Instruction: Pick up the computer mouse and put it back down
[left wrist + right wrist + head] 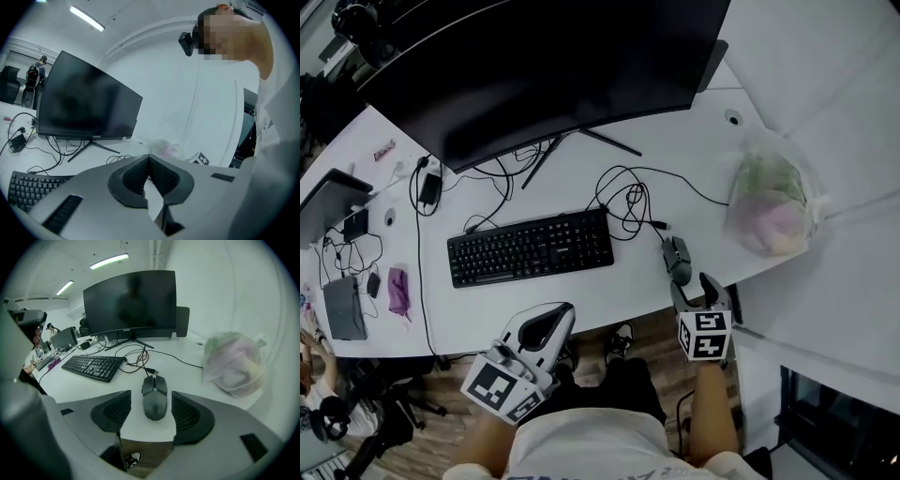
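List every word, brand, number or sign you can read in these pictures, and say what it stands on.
No text here can be read.
Keyboard: key legends too small.
Monitor: mark on the lower bezel, blurred.
Shirt: print cut off at the picture's edge.
Marker cube: black-and-white square pattern, no letters.

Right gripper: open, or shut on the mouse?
Open. The right gripper's jaws stand wide apart on either side of the mouse, with desk showing between it and each pad.
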`<state>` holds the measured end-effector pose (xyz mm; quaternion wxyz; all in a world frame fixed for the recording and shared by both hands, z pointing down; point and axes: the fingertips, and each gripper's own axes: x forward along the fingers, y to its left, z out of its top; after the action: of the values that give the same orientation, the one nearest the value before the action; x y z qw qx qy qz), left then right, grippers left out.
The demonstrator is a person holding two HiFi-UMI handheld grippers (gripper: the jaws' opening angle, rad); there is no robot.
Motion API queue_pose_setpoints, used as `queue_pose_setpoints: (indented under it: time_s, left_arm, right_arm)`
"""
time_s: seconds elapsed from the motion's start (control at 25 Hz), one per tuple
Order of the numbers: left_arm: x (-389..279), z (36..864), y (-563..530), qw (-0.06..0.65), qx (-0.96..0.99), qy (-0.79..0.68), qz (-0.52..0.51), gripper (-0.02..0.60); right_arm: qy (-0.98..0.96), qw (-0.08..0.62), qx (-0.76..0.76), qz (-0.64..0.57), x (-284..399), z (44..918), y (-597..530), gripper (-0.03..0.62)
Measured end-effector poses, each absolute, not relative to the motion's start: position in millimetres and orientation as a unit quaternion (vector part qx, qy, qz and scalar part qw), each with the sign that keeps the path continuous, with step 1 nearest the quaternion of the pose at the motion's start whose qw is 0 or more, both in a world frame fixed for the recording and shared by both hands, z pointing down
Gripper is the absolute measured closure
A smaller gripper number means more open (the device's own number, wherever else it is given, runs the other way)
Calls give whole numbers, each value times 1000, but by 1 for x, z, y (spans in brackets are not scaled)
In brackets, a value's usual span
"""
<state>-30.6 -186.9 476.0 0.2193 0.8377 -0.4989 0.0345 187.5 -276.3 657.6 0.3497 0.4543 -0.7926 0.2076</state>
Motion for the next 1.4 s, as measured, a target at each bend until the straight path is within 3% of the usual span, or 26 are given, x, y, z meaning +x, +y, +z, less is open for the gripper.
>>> queue_pose_setpoints:
  time_s: [0.8,1.4]
  left_arm:
    - [-29,501,-193,250,822,-509,54,577]
    - [-33,491,-189,244,824,-509,47,577]
  right_arm:
    - [-769,403,436,237,186,728,-292,322]
    - [-791,350,464,194,183,687,-296,326]
